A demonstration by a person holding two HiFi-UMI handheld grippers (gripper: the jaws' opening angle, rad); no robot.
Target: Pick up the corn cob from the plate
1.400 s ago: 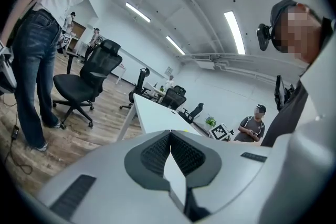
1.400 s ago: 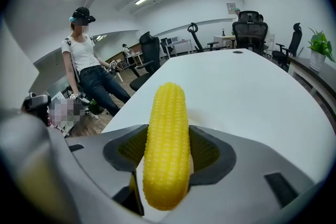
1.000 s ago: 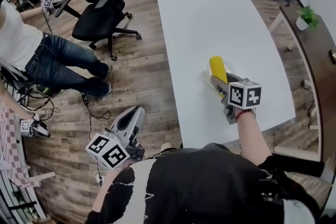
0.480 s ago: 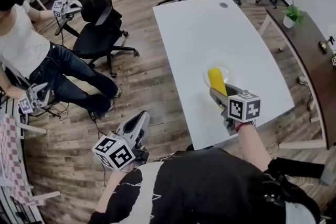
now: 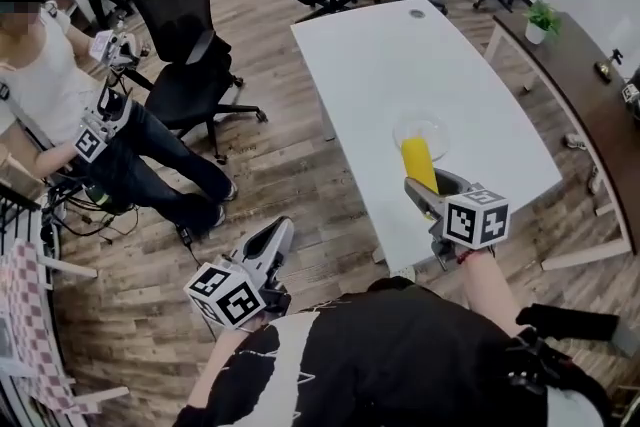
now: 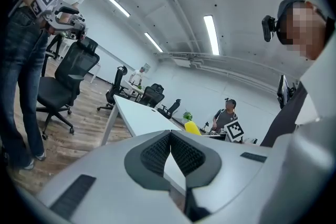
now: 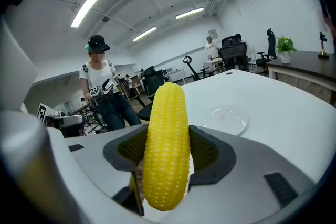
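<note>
Now, right gripper (image 7: 167,150): you have it clamped on the corn cob (image 7: 166,144).
Corn cob: upright between your jaws, clear of the plate (image 7: 226,119) on the table (image 5: 400,55).
Left gripper (image 6: 170,150): your jaws together, nothing held.

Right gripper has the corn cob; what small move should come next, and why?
Probably raise the right gripper slightly, jaws clamped. Its pads squeeze the corn cob from both sides, and the plate lies bare on the table beyond, so only a little more clearance seems needed.
</note>
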